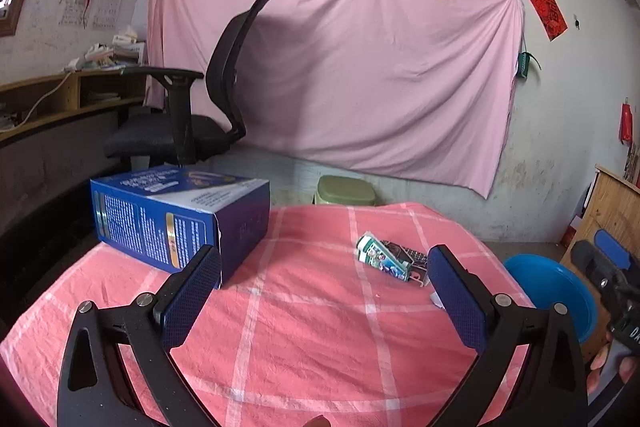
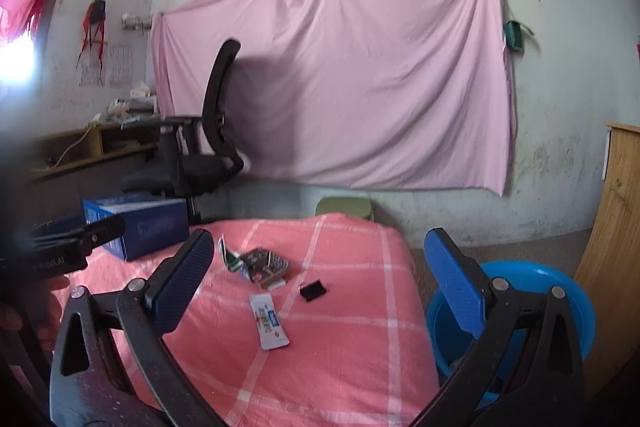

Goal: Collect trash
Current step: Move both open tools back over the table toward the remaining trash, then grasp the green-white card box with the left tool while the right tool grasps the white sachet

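Trash lies on a table with a pink checked cloth (image 1: 304,327). A crumpled green wrapper (image 1: 382,257) lies on a dark patterned packet (image 1: 408,253); both show in the right wrist view (image 2: 264,263). A white sachet (image 2: 269,321) and a small black clip (image 2: 313,291) lie nearer. A blue cardboard box (image 1: 176,215) sits at the table's left. My left gripper (image 1: 324,291) is open and empty above the cloth. My right gripper (image 2: 320,279) is open and empty, over the table's right side.
A blue plastic basin (image 2: 520,315) stands on the floor right of the table. A black office chair (image 1: 192,115) and a green bin (image 1: 346,191) stand behind the table. A wooden cabinet (image 2: 616,219) is at the far right.
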`<state>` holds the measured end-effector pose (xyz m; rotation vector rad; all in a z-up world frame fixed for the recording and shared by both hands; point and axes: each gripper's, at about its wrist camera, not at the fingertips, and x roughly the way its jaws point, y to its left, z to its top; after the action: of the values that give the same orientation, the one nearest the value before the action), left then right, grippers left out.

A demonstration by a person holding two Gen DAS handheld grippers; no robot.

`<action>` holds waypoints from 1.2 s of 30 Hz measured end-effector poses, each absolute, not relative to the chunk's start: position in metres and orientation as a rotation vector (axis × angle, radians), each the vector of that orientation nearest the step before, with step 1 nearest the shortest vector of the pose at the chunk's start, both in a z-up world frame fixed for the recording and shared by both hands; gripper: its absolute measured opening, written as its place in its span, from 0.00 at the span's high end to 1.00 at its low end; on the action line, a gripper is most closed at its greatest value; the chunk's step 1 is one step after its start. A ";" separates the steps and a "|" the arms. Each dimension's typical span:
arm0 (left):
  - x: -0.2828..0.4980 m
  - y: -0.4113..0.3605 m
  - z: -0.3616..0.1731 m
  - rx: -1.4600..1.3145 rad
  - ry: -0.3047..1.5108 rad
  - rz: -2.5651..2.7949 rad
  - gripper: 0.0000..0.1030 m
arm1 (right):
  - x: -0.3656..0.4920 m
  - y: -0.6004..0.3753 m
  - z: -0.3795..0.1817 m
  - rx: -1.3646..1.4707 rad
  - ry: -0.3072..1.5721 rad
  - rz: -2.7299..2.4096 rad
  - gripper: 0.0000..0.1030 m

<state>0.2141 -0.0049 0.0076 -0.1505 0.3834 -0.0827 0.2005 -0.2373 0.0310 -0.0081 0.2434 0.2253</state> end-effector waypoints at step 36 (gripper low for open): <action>0.350 -0.042 -0.039 -0.332 0.780 -0.374 0.50 | 0.294 -0.219 -0.037 0.034 0.855 0.340 0.64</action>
<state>0.3500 -0.0423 -0.0393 -0.3318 0.7805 -0.3744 0.2938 -0.2194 -0.0369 0.0335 0.8551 0.3405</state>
